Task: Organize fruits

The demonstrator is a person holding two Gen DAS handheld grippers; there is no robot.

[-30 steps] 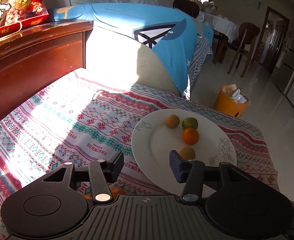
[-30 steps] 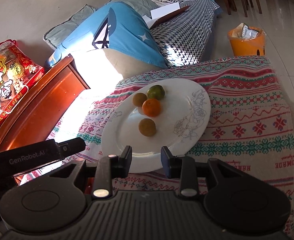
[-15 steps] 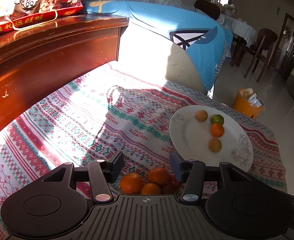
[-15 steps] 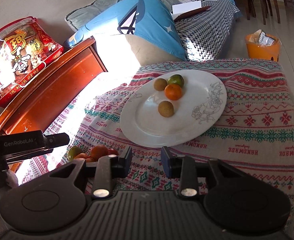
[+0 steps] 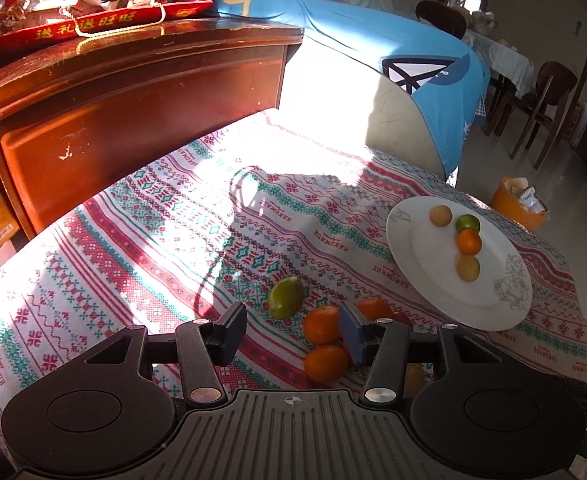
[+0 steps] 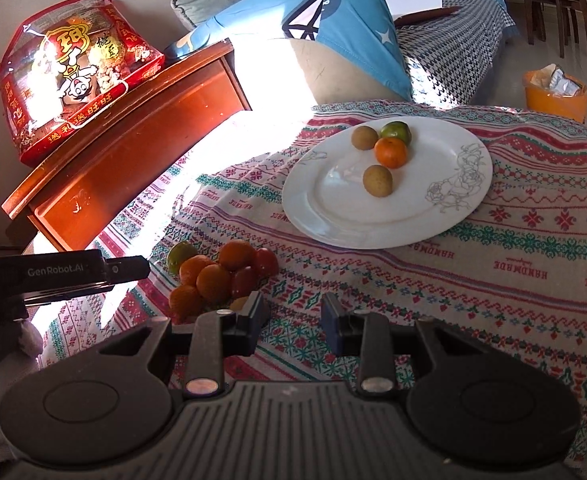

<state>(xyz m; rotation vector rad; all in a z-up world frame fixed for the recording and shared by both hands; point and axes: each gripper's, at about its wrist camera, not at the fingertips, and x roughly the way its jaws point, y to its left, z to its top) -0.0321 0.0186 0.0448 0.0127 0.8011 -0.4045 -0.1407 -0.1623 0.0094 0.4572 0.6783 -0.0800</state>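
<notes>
**Right wrist view: loose fruit pile beside plate, both tongs released**

The right wrist view showed the right gripper (image 6: pixel 291 322) and left gripper (image 5: pixel 291 330) both released, gripping nothing. The fruit pile (image 6: pixel 221 274) lay on the tablecloth (image 6: pixel 493 272) toward its near-left edge; the plate (image 6: pixel 333 216), toward the far edge, held four fruits. Recommended: centre the jaws over one orange (image 5: pixel 321 324), descend, clamp gently. Only the right view showed tomatoes (image 6: pixel 265 262); the left view showed the lime (image 5: pixel 285 298) clearly.

Fruit pile (image 6: pixel 221 276) left of plate (image 6: pixel 333 208) on tablecloth (image 6: pixel 493 280)
</notes>
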